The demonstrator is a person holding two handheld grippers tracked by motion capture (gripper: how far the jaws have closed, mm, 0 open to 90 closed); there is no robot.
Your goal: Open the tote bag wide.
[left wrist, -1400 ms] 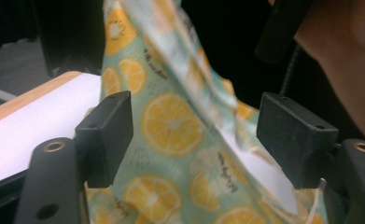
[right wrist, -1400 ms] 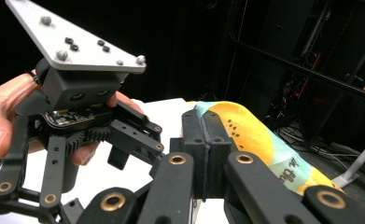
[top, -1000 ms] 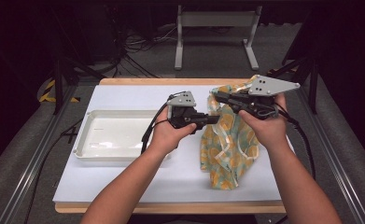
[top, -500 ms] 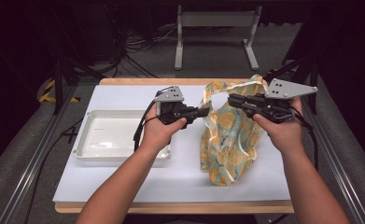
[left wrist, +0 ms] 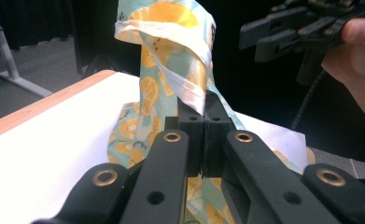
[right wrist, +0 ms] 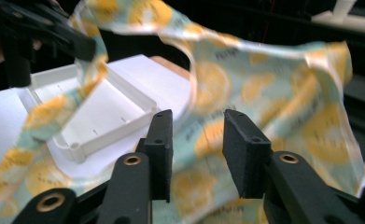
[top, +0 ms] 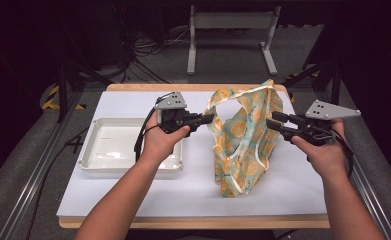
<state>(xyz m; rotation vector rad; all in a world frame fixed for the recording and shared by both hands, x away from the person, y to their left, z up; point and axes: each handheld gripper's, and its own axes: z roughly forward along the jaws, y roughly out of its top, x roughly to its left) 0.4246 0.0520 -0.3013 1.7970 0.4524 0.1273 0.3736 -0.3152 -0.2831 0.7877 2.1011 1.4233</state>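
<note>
Worktop (top: 108,200): white sheet over a wooden board, wood showing along the far and near edges. White rectangular tray (top: 95,162) sits on the left half, near the left edge, long side parallel to the near edge (shallow, raised rim, inside bare). Beyond the far edge: grey metal frame (top: 230,37) on grey carpet, dark cables (top: 148,47) loose on the floor beside it.

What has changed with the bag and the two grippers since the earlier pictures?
The right gripper let go of the bag and moved off to the right; its jaws have just been opening, with nothing between them. The left gripper moved slightly left, still holding the bag's edge up. The tray stayed put.
</note>
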